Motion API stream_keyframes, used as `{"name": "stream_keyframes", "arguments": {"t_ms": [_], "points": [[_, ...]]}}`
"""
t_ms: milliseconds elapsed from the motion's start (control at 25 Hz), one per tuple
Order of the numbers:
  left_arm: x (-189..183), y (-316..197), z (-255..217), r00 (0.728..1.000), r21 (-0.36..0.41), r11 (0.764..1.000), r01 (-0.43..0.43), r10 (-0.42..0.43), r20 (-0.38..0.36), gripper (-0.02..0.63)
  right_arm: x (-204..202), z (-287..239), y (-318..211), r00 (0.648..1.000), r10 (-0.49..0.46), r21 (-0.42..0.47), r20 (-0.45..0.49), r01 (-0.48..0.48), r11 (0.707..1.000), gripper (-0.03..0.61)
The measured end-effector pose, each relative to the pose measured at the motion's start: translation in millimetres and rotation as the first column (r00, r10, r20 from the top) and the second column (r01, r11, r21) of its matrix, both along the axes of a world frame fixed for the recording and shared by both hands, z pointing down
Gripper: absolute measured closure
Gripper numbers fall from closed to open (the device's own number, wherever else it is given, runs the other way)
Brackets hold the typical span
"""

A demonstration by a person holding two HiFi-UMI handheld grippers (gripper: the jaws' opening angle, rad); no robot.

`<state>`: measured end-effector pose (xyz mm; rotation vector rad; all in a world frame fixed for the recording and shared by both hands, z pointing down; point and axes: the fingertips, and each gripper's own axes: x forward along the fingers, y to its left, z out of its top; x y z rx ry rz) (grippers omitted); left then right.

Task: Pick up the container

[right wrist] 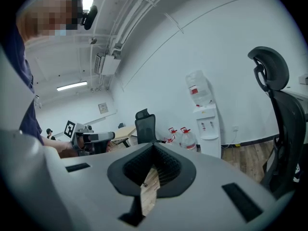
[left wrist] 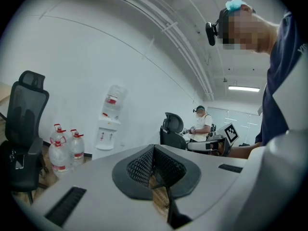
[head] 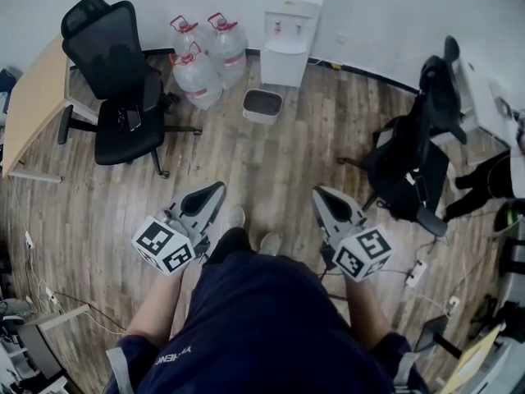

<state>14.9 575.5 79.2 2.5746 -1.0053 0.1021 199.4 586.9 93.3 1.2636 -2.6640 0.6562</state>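
The container [head: 262, 105] is a small white bin with a dark inside. It stands on the wooden floor in front of a white water dispenser [head: 289, 31]. My left gripper [head: 215, 190] and right gripper [head: 321, 194] are held at waist height, well short of the bin and pointing towards it. Both are shut with nothing between the jaws. In the left gripper view the gripper [left wrist: 154, 149] has its jaws together, and so does the gripper [right wrist: 154, 148] in the right gripper view. Neither gripper view shows the bin.
Three large water bottles [head: 201, 60] stand left of the bin. A black office chair [head: 119, 89] and a wooden desk [head: 33, 105] are at the left, another black chair [head: 418, 162] at the right. Cables and a power strip [head: 417, 273] lie on the floor. Another person [left wrist: 203, 124] sits far off.
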Motion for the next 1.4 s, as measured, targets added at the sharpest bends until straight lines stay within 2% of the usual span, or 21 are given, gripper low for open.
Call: {"name": "stream_keyframes", "arguments": {"t_ms": [280, 480, 640, 840, 1080, 1240, 1400], "points": [[22.8, -49.6, 4.6, 1.000, 0.011, 1.000, -0.007, 0.007, 0.004, 0.589, 16.8, 10.7, -43.4, 1.000, -0.011, -0.013, 0.002, 0.011, 1.000, 0.566], [15.1, -106.3, 24.1, 1.000, -0.001, 1.000, 0.001, -0.001, -0.009, 0.589, 14.6, 22.1, -96.6, 1.000, 0.001, -0.014, -0.008, -0.001, 1.000, 0.566], [6.2, -166.1, 47.1, 1.000, -0.041, 0.999, -0.010, 0.010, -0.022, 0.589, 7.4, 37.5, -152.2, 1.000, 0.023, -0.047, -0.016, -0.024, 0.999, 0.566], [-17.2, -262.4, 75.2, 0.999, -0.110, 0.993, -0.044, 0.042, -0.021, 0.589, -20.8, 58.1, -246.0, 0.999, 0.028, -0.111, -0.045, -0.033, 0.993, 0.566], [-72.3, -382.3, 105.9, 0.999, -0.186, 0.982, -0.035, 0.037, 0.008, 0.589, -59.9, 83.3, -361.7, 0.992, 0.020, -0.186, -0.126, -0.044, 0.981, 0.566], [-99.1, -441.1, 121.0, 0.999, -0.210, 0.977, -0.020, 0.025, 0.025, 0.590, -77.4, 94.5, -410.4, 0.986, 0.021, -0.224, -0.164, -0.058, 0.973, 0.566], [-110.1, -476.2, 139.1, 0.999, -0.246, 0.969, -0.017, 0.026, 0.035, 0.589, -88.7, 107.3, -446.4, 0.978, -0.009, -0.256, -0.207, -0.045, 0.966, 0.566]]}}
